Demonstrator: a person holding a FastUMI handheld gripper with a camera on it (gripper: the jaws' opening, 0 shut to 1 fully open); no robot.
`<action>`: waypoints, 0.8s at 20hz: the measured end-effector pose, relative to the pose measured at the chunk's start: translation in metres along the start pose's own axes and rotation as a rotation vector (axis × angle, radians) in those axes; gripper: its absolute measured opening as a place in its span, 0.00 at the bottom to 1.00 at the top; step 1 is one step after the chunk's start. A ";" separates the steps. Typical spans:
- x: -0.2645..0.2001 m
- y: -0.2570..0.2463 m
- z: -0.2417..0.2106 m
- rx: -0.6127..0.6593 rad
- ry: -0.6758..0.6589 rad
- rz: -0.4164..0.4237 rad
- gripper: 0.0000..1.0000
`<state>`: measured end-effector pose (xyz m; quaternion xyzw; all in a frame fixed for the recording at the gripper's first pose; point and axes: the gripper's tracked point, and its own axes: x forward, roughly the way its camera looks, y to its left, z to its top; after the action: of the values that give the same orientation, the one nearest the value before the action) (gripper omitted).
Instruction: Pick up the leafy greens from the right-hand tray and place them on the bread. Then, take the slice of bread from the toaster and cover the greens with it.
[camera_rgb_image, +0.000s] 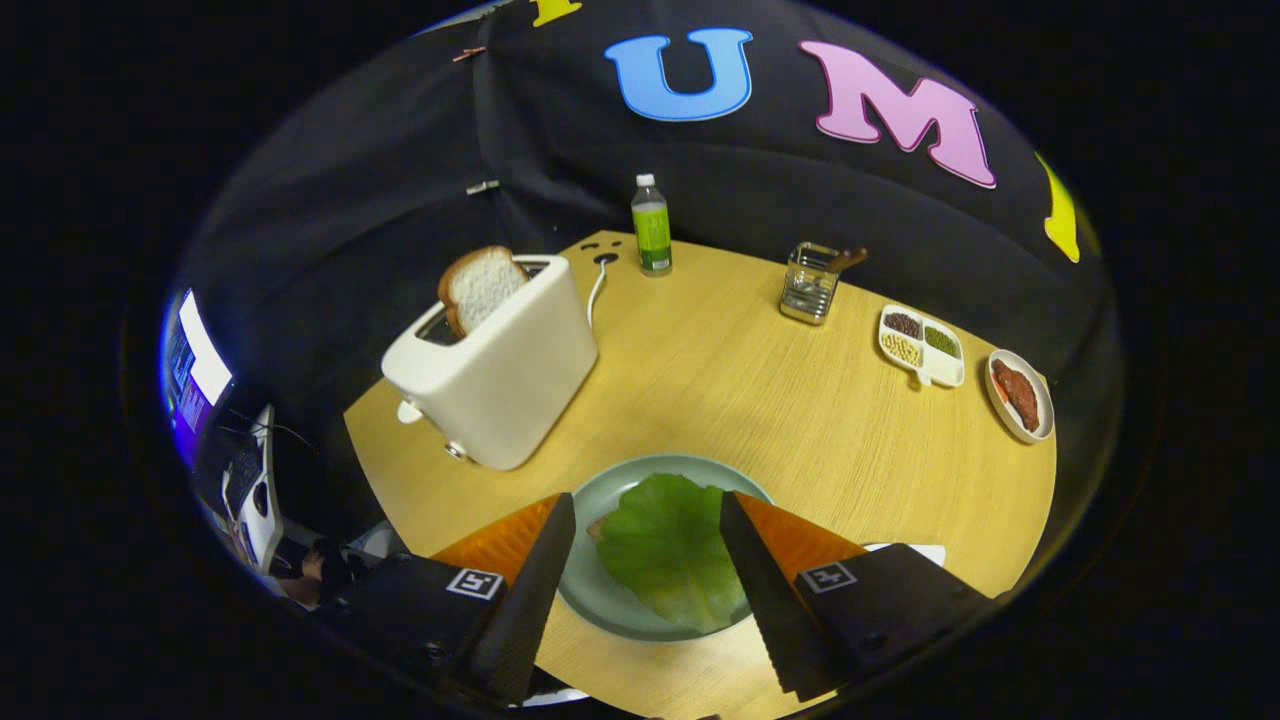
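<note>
Leafy greens (668, 548) are seen spread over a slice of bread (598, 527), of which only a pale corner is exposed at the leaf's left edge, on a grey-green plate (600, 600) set near the front of a light wooden table (760, 400). The gripper (648, 520) is held above the plate with its two fingers (545, 570) spread wide apart; the leaf is framed in the gap between them and nothing is pinched. Whether the fingertips are touching the greens or are raised clear of them cannot be told from the gripper view.

Beyond the left finger, a white toaster (500, 375) is stood on the table, tilted by the lens, and a slice of bread (482, 285) with a brown crust is seen rising out of its slot. A white cable (597, 290) is run from behind the toaster toward the back of the table. Farther back, a small bottle (651, 227) with a green label is stood upright near the table's rear edge.

Beyond the right finger, a metal holder (810, 285) with a brown handle poking from it is placed well apart from the plate. To its right, a white divided dish (921, 345) is filled with dark, pale and green grains in separate compartments, and just beside it a round dish (1020, 395) of reddish-brown food is set at the table's edge. A lit screen (195, 375) is visible off the table, past the toaster.
</note>
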<state>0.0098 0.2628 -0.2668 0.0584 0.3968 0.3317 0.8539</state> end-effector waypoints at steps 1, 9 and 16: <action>-0.004 0.009 0.016 0.007 -0.031 0.015 0.91; 0.001 0.092 0.141 0.008 -0.207 0.144 0.91; 0.059 0.141 0.178 0.015 -0.167 0.155 0.91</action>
<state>0.0915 0.4374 -0.1321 0.1226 0.3209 0.3877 0.8554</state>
